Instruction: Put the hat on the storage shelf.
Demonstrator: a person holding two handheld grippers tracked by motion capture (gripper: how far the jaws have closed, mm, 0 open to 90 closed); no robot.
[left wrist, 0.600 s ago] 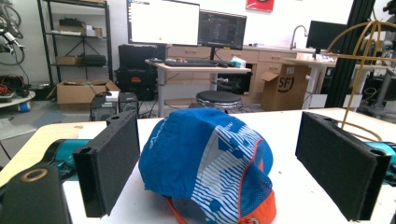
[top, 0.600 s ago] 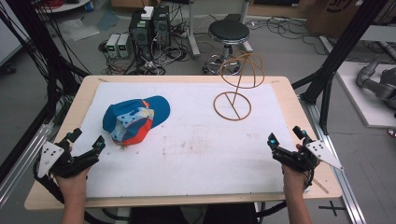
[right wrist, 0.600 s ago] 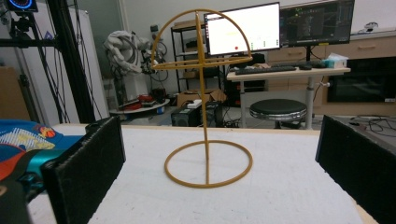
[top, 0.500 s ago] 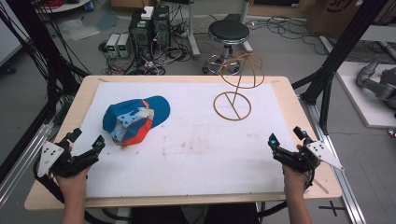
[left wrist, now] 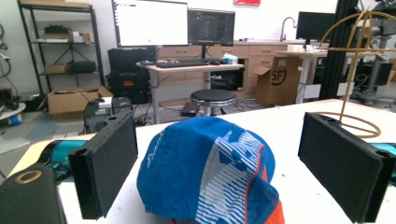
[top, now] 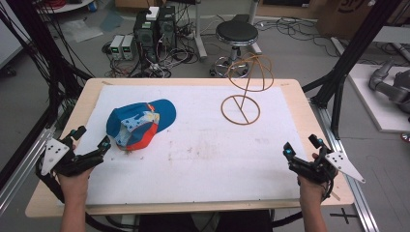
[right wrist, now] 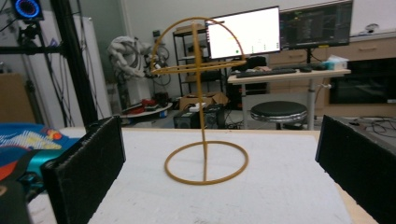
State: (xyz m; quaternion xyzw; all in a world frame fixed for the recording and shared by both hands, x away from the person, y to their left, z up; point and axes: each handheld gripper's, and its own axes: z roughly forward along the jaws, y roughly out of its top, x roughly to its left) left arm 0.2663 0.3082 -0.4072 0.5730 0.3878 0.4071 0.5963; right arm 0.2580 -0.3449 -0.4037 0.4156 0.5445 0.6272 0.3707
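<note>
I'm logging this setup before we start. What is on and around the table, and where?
cap: one, blue with orange and white, left part of the white mat
wire stand: one, tan, ring base on the mat's far right part, upright
white mat: one, covering most of the table
table: one, light wood
stool: one, black seat, on the floor beyond the table
left tool: one, black, open, near left edge, pointed at the cap
right tool: one, black, open, near right edge
hands: two, one on each tool
</note>
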